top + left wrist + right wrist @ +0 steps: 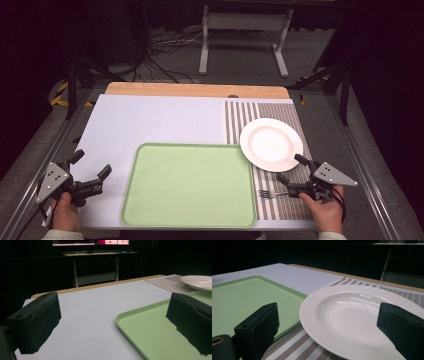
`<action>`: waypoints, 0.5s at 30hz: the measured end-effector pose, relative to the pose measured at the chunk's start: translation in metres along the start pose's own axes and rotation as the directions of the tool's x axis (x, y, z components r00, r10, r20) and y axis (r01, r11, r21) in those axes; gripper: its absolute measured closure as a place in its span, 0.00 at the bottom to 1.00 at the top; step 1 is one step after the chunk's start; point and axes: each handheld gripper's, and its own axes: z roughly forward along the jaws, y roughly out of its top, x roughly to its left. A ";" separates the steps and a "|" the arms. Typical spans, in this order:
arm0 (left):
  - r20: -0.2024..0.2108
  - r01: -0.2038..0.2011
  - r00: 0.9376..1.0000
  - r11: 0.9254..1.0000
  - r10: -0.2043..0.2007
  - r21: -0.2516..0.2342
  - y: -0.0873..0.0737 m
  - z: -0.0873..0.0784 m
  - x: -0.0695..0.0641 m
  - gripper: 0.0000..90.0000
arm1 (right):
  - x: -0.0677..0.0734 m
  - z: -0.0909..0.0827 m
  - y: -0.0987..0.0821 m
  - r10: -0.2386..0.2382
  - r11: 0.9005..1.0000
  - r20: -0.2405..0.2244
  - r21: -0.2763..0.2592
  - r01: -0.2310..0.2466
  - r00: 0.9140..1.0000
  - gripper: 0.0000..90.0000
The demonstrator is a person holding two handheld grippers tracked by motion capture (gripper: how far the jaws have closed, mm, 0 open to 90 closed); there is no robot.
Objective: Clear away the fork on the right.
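Plate (271,144): white, empty, on the striped mat (280,200) at the table's right, its left rim seemingly just over the tray's far right corner.
Tray (190,185): pale green, empty, near middle of the light blue sheet (150,117).
Fork (272,193): on the mat, below the plate, tines toward the tray.
Left gripper (91,170): jaws spread wide, holding nothing, left of the tray.
Right gripper (292,169): jaws spread, empty, just beside the plate's near rim, close above the fork's handle.

White plate (359,315) between spread jaws, beside green tray (244,300)
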 end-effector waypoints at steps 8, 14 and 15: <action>0.008 -0.009 1.000 1.000 0.009 -0.005 -0.001 0.000 0.000 0.00 | -0.004 -0.007 0.001 0.017 1.000 0.015 -0.019 -0.017 1.000 0.05; -0.004 -0.007 1.000 1.000 0.007 -0.001 -0.001 0.000 0.001 0.00 | -0.002 -0.004 0.001 0.013 1.000 0.002 -0.010 -0.013 1.000 0.05; -0.004 -0.007 1.000 1.000 0.007 -0.001 -0.001 0.000 0.001 0.00 | -0.002 -0.004 0.001 0.013 1.000 0.002 -0.010 -0.013 1.000 0.05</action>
